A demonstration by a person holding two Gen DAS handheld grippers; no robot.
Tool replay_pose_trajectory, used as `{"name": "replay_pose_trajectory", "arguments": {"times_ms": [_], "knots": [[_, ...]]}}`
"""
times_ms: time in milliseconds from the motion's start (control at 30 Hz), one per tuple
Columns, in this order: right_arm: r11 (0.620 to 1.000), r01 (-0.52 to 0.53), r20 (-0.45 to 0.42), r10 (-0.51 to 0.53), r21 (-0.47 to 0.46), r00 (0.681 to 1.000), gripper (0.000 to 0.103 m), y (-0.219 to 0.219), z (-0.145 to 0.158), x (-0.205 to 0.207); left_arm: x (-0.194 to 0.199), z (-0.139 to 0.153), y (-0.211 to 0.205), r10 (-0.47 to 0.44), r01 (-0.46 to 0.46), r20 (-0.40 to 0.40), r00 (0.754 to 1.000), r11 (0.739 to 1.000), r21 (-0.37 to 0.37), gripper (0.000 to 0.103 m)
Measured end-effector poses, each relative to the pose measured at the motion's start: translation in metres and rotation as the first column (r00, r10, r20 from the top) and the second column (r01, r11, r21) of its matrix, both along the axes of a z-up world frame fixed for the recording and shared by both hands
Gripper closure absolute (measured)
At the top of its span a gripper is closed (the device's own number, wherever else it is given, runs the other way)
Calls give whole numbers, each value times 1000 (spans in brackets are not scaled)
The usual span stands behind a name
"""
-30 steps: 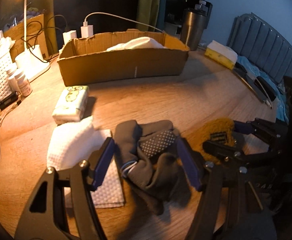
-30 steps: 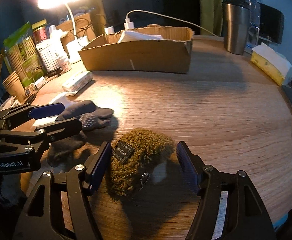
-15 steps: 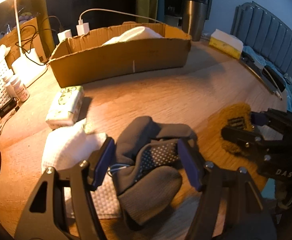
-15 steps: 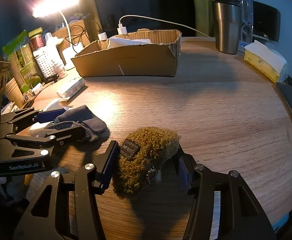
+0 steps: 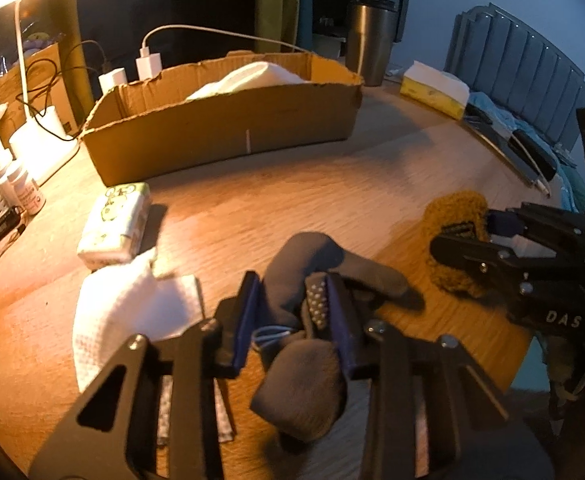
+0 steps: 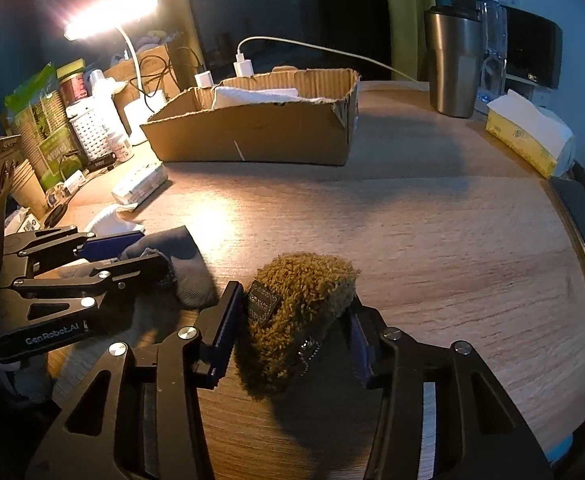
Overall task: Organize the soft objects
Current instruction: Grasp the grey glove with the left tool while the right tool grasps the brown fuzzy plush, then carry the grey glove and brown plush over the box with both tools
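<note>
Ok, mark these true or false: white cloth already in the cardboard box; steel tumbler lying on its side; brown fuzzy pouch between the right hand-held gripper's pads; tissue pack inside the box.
1. White cloth lies in the cardboard box. True.
2. Steel tumbler lies on its side. False: it stands upright behind the box.
3. Brown fuzzy pouch sits between the right hand-held gripper's closing pads. True.
4. Tissue pack is inside the box. False: it lies on the table before it.
</note>
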State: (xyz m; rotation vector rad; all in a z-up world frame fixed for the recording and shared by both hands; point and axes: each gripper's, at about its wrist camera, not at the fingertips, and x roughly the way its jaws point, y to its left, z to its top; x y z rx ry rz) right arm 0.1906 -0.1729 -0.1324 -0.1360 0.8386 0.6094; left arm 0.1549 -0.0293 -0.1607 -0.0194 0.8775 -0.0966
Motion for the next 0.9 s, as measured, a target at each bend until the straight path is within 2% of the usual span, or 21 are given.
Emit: {"name": "replay_pose_trajectory", "arguments": {"times_ms": [333,900], "knots": [[1000,-6,29,7,-7,1000,54,3,13,0,-3,16,1,-19,20,36,999,999,-34,71],[999,-38,92,37,6,995,54,23,47,8,-4,60,28,23,-14,136,990,998,-63,71]]}}
